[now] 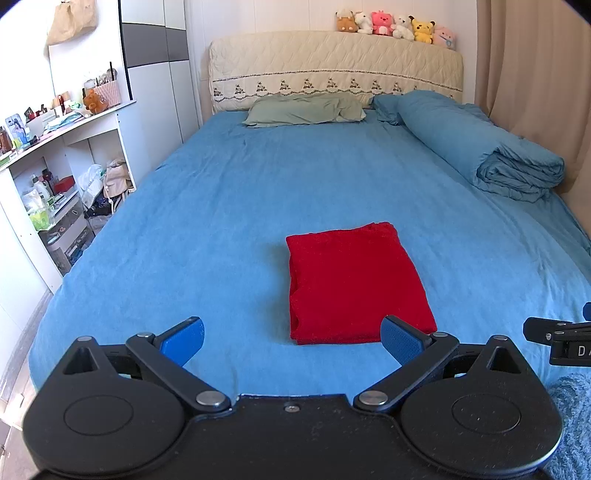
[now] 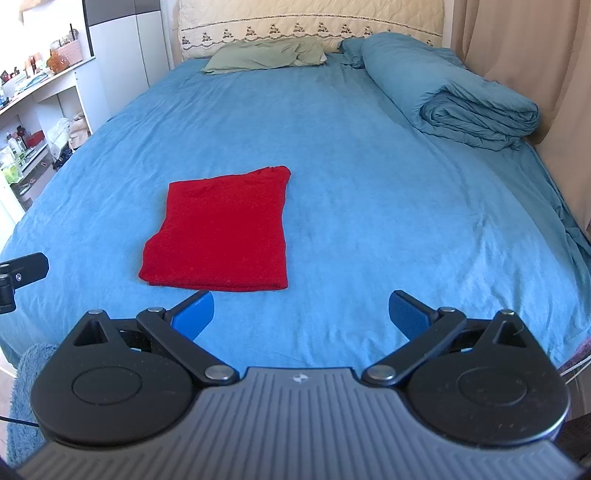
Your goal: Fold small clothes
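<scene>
A red garment (image 1: 351,284) lies folded into a flat rectangle on the blue bed sheet (image 1: 221,206); it also shows in the right wrist view (image 2: 221,229). My left gripper (image 1: 291,341) is open and empty, held above the bed's near edge, just short of the garment's near edge. My right gripper (image 2: 301,314) is open and empty, near the bed's front edge, to the right of the garment's near right corner. Neither gripper touches the cloth.
A green pillow (image 1: 306,109) and a rolled blue duvet (image 1: 480,147) lie at the head and right side of the bed. Cluttered white shelves (image 1: 66,177) stand on the left. A beige curtain (image 1: 535,74) hangs on the right. Plush toys (image 1: 395,26) sit on the headboard.
</scene>
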Tool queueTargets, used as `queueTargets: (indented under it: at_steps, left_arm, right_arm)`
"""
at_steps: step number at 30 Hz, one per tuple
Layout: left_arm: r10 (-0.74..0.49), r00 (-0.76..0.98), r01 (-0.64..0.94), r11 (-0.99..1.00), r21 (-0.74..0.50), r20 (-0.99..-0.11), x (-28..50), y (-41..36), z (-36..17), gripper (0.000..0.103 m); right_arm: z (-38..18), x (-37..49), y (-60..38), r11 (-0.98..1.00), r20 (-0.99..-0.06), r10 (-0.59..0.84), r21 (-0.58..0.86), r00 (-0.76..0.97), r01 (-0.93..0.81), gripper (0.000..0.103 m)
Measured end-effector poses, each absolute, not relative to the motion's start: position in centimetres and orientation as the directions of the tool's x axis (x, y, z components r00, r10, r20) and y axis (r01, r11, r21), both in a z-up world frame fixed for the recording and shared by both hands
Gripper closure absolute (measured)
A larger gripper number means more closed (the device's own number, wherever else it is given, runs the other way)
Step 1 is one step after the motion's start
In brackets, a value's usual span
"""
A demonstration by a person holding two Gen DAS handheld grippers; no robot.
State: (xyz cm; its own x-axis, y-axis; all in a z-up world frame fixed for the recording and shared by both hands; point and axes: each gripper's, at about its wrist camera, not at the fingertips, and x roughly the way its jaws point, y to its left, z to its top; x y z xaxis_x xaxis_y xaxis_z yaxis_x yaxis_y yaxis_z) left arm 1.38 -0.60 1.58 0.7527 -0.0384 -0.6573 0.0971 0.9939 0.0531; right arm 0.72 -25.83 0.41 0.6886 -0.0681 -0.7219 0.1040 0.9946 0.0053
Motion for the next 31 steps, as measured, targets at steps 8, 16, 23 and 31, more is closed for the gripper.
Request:
queueTargets:
  at_steps: [8, 16, 23, 31]
  left_arm:
    - [-0.038, 0.755, 0.099, 0.994, 0.056, -0.655, 1.4, -0.3, 1.7, 0.0]
    - [-0.038, 0.76, 0.091, 0.995, 0.048, -0.649, 1.2, -0.2, 1.7, 0.0]
    - [-0.049, 0.76, 0.089, 0.996, 0.029, -0.648, 1.2, 0.1, 1.7, 0.0]
    - [-0.053, 0.757, 0.086, 0.996, 0.018, -0.651, 1.4, 0.3, 1.6, 0.0]
  right_arm:
    - [0.4, 0.6, -25.7, 0.995, -0.725, -0.063, 0.009, 0.686, 0.101, 0.0]
    - [0.4, 0.4, -25.3, 0.994, -0.722, -0.071, 0.006, 0.688, 0.109, 0.0]
    - [0.4, 0.3, -25.2, 0.994, -0.721, -0.072, 0.008, 0.689, 0.112, 0.0]
    - [0.4, 0.3, -25.3, 0.993, -0.722, -0.076, 0.01, 0.687, 0.121, 0.0]
